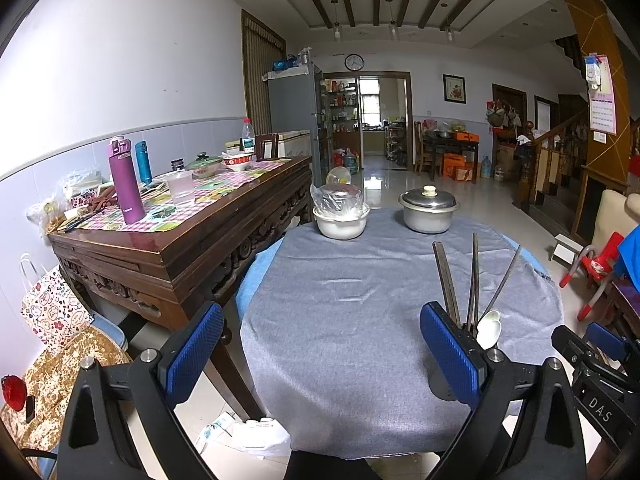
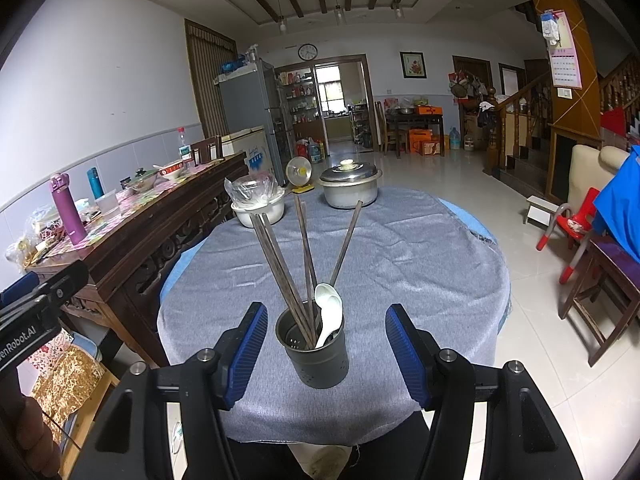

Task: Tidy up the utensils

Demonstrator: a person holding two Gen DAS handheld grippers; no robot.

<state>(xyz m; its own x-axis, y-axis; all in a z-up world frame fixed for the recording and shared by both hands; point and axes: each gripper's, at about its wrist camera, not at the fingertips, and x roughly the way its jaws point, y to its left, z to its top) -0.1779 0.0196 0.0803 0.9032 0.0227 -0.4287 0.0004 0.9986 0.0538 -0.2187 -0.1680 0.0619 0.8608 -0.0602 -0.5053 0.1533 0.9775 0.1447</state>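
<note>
The right hand-held gripper [image 2: 326, 354] is seen with its blue pads spread wide, nothing held between them. Directly ahead of it, centred between the two fingers but touched by neither, a dark perforated utensil holder [image 2: 314, 354] stands upright on the grey cloth of the round table [image 2: 420, 272]. Several dark chopsticks [image 2: 298, 264] are stood in the holder, fanned outward and leaning away from the gripper. Two white spoons [image 2: 330, 314] are also held in it, bowls up, on the side nearer the right finger.

The left hand-held gripper [image 1: 320, 354] is likewise seen fully parted and empty, above the near edge of the table. From its view the holder is mostly hidden behind its right finger; only the chopsticks and a spoon bowl are seen rising past that pad. The body of the right gripper is glimpsed just beyond, at the far right.

Well ahead of both grippers, at the far edge of the table, a white bowl [image 2: 259, 212] covered with clear plastic is noted to the left, and a lidded metal pot [image 2: 350, 188] to the right, the two set apart. To the left of the grippers a carved wooden sideboard [image 1: 192, 248] is seen, carrying a purple flask [image 1: 125, 180] among other items.
</note>
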